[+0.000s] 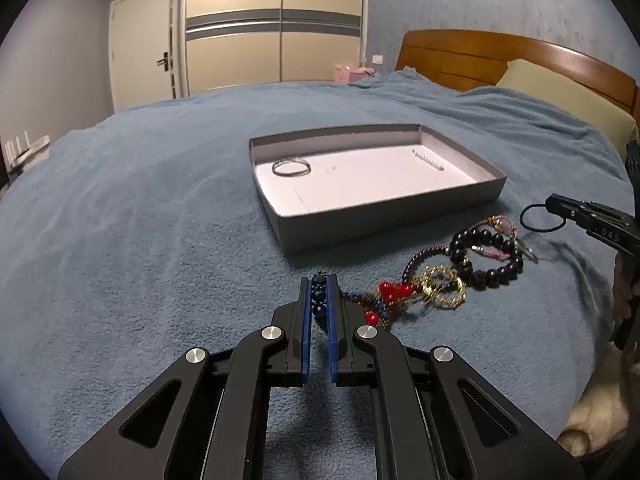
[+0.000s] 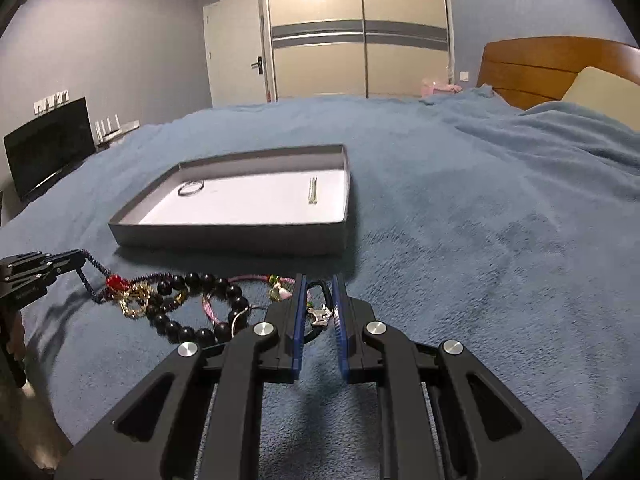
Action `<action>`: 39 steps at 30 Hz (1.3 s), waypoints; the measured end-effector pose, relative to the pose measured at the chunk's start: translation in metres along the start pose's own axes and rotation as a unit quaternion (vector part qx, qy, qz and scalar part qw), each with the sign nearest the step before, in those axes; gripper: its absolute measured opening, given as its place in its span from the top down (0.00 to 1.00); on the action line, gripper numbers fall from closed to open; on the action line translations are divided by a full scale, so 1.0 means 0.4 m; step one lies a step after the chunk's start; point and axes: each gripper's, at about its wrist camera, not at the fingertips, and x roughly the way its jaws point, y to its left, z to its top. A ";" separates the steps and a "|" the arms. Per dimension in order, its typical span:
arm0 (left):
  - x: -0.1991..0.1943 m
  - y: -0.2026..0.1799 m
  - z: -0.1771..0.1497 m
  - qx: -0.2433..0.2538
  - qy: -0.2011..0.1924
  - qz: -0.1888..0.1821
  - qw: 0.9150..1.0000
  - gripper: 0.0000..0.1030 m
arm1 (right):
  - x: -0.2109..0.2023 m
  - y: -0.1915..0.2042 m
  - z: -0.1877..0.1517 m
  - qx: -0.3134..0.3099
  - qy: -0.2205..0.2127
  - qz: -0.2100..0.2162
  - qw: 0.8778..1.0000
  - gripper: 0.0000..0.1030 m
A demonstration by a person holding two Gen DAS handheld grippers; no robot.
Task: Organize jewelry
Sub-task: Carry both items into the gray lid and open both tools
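A grey box tray (image 1: 384, 220) (image 2: 224, 236) lies on the blue blanket; it holds a silver bangle (image 1: 291, 167) (image 2: 191, 188) and a small silver bar piece (image 1: 429, 160) (image 2: 313, 191). In front of it lies a tangle of jewelry: a black bead bracelet (image 1: 486, 258) (image 2: 192, 304), a gold chain (image 1: 444, 286) (image 2: 134, 300), red beads (image 1: 394, 290) (image 2: 114, 281), a pink cord (image 2: 256, 280). My left gripper (image 1: 319, 280) (image 2: 76, 258) is shut on a blue bead strand (image 1: 319, 298). My right gripper (image 2: 319, 278) (image 1: 554, 204) is shut on a thin dark ring cord (image 1: 542, 218) (image 2: 326, 294).
The blue blanket (image 2: 460, 240) covers the whole bed. A wooden headboard (image 1: 500, 60) and a cream pillow (image 1: 560, 92) are at the right. A TV (image 2: 48, 144) stands at the left; wardrobe (image 2: 360, 28) and door (image 2: 236, 48) are behind.
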 end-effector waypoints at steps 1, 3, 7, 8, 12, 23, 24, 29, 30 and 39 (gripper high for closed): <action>-0.006 -0.001 0.002 0.000 -0.002 -0.003 1.000 0.92 | -0.001 0.001 0.002 0.000 -0.001 0.001 1.000 0.88; -0.025 -0.003 0.015 0.002 -0.013 -0.003 1.000 0.92 | -0.002 0.007 0.004 -0.004 -0.001 0.000 1.000 0.88; -0.062 -0.003 0.051 0.004 -0.038 -0.003 0.999 0.92 | -0.005 0.019 0.023 -0.009 -0.008 -0.002 1.000 0.88; -0.070 -0.003 0.062 0.005 -0.044 -0.001 0.999 0.92 | -0.006 0.020 0.030 -0.010 -0.012 -0.004 1.000 0.88; -0.091 -0.002 0.108 0.011 -0.063 0.011 0.998 0.92 | -0.010 0.027 0.082 -0.012 -0.031 -0.009 0.999 0.88; -0.021 -0.027 0.262 0.017 -0.088 0.011 0.996 0.92 | 0.098 0.045 0.241 -0.016 -0.044 -0.008 0.999 0.88; 0.001 -0.027 0.274 0.013 -0.083 0.009 0.996 0.92 | 0.118 0.042 0.248 -0.012 -0.040 -0.005 0.999 0.88; 0.104 -0.028 0.286 -0.002 -0.052 -0.012 0.999 0.92 | 0.206 0.040 0.226 -0.002 -0.008 0.013 1.000 0.88; 0.126 -0.029 0.280 -0.003 -0.043 -0.016 0.999 0.92 | 0.227 0.044 0.216 -0.009 0.003 0.015 1.000 0.88; 0.227 0.015 0.219 -0.022 0.012 -0.010 1.000 0.92 | 0.304 0.026 0.157 -0.013 0.051 0.020 0.998 0.88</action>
